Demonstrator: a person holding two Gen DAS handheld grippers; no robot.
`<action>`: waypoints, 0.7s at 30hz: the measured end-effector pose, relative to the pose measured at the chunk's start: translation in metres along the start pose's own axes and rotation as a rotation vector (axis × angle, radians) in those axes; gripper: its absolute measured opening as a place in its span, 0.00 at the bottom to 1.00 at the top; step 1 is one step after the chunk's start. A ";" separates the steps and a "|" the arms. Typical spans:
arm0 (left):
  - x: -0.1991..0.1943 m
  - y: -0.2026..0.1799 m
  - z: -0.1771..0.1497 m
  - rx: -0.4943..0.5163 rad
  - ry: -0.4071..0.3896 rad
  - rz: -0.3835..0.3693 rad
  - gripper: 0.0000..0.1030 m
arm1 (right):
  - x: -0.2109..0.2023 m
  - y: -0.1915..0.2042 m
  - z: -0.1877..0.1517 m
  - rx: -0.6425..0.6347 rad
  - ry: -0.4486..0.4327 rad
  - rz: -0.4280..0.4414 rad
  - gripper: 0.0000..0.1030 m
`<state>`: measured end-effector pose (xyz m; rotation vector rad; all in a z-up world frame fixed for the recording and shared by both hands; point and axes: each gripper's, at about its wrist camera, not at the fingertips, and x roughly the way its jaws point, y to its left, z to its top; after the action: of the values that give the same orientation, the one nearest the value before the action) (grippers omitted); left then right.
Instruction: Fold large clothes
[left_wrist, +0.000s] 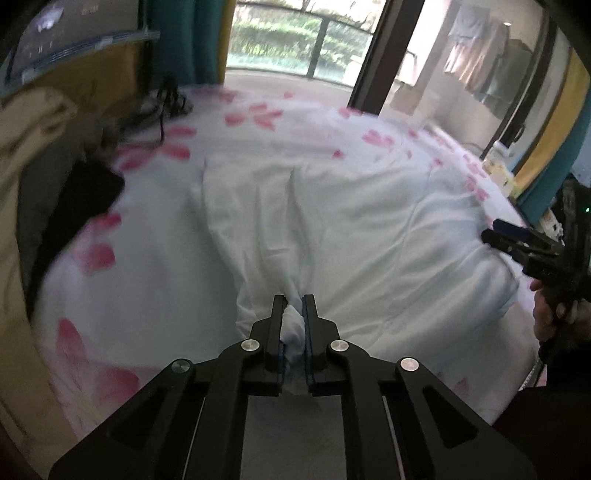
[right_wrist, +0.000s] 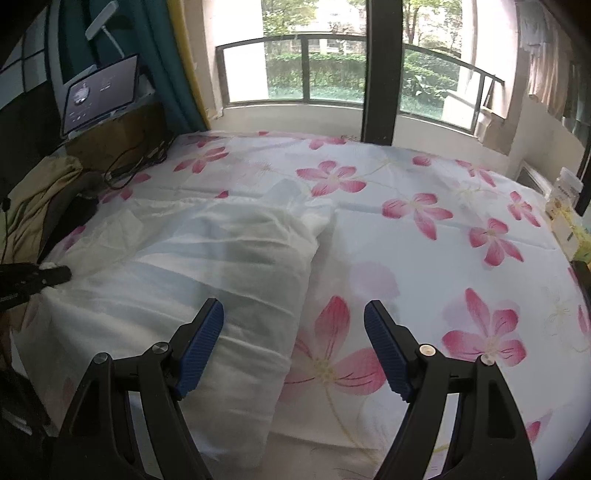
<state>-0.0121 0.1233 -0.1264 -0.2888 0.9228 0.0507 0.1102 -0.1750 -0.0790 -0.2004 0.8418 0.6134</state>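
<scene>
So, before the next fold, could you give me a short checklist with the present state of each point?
1. Left gripper shut on the white garment: ok, a bunch of cloth sits between its fingers.
2. Right gripper open and empty: ok.
3. Right gripper has a grip on the garment: not ok, it hangs above the flowered sheet at the cloth's edge.
4. Garment lying flat: not ok, it is creased.
5. Dark cables apart from the garment: ok.

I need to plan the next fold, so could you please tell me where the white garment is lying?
The thin white fabric garment lies on the left half of the pink-flowered bedsheet, its near-left edge pinched by the left gripper.
</scene>
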 end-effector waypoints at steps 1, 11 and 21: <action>0.003 0.000 -0.003 -0.003 0.011 -0.003 0.08 | 0.005 0.000 -0.003 0.005 0.001 0.015 0.76; -0.009 0.008 -0.002 -0.043 -0.018 0.028 0.45 | 0.007 0.000 -0.008 0.034 0.008 0.019 0.77; -0.006 0.044 0.013 -0.181 -0.076 -0.048 0.66 | -0.008 -0.003 -0.001 0.027 -0.015 0.008 0.77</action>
<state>-0.0131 0.1696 -0.1237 -0.4738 0.8367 0.1009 0.1073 -0.1817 -0.0743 -0.1678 0.8360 0.6105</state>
